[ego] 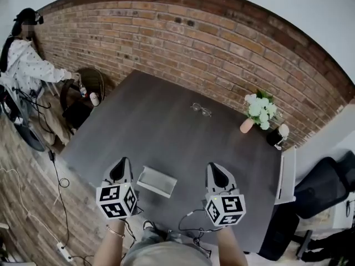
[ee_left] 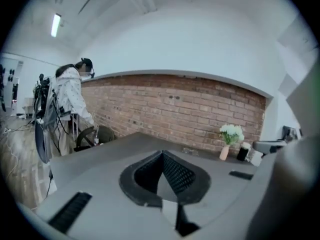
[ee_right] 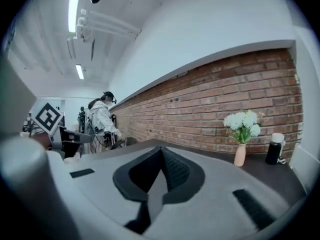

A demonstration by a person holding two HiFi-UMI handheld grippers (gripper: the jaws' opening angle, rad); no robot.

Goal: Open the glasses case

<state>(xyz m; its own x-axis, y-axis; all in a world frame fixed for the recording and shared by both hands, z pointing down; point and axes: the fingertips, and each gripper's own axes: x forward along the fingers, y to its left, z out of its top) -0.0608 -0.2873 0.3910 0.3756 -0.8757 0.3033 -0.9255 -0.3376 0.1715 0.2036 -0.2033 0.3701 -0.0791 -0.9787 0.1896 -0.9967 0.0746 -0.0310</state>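
The glasses case (ego: 157,182) is a light grey rectangular box lying flat near the table's front edge; whether its lid is up I cannot tell. A pair of glasses (ego: 201,110) lies further back on the dark grey table (ego: 166,132). My left gripper (ego: 121,169) hangs above the table just left of the case, and my right gripper (ego: 217,170) just right of it. Neither touches the case. In the left gripper view the left gripper (ee_left: 162,156) has its jaws together with nothing between them. The right gripper (ee_right: 161,152) likewise has its jaws together and empty. The case shows in neither gripper view.
A pink vase of white flowers (ego: 258,108) and a black bottle (ego: 274,136) stand at the table's far right. A white flat device (ego: 287,176) lies along the right edge. A brick wall (ego: 194,43) runs behind. A person (ego: 28,65) stands at the far left; an office chair (ego: 327,184) stands right.
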